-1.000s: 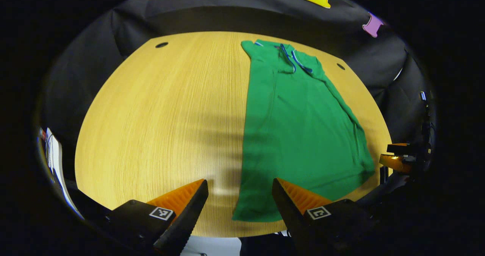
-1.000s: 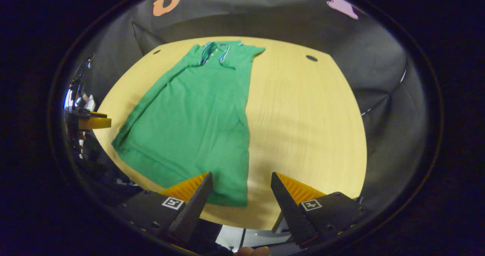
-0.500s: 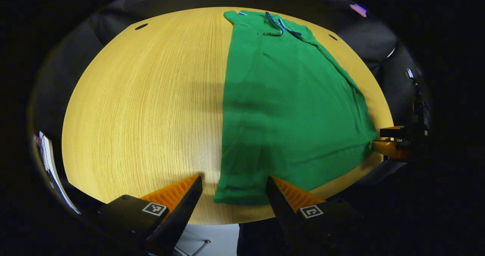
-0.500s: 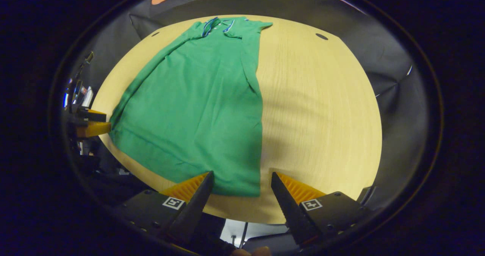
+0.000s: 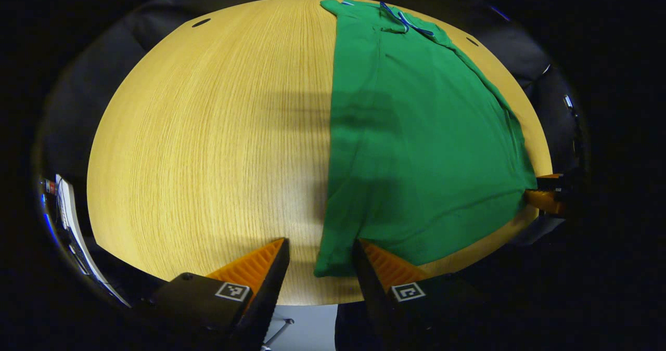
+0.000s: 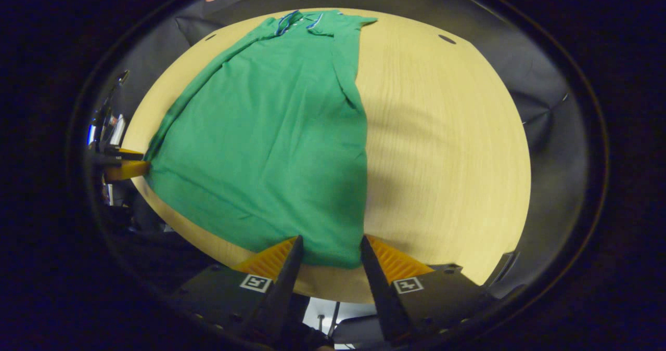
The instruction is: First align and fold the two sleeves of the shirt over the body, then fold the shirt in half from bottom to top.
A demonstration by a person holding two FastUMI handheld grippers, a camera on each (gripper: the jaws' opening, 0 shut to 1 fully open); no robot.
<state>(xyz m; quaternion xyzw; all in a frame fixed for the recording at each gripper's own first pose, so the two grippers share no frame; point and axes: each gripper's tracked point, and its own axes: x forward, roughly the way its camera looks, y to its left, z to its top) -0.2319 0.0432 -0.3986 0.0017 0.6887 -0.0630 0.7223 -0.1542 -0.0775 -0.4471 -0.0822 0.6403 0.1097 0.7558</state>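
Both grippers lowered w/ jaws narrowed since 0.5 s ago: left gripper [image 5: 318, 260] and right gripper [image 6: 328, 252] each straddle a bottom hem corner of the shirt [image 5: 416, 148], lower centre of frame. Neither is closed on cloth yet. Sleeves look folded in, so bottom-to-top fold is judged next.

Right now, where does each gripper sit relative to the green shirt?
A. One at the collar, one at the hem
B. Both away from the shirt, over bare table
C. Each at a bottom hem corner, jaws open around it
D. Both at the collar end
C: the left gripper and the right gripper each straddle a hem corner of the green shirt, with the collar at the far end of the table.
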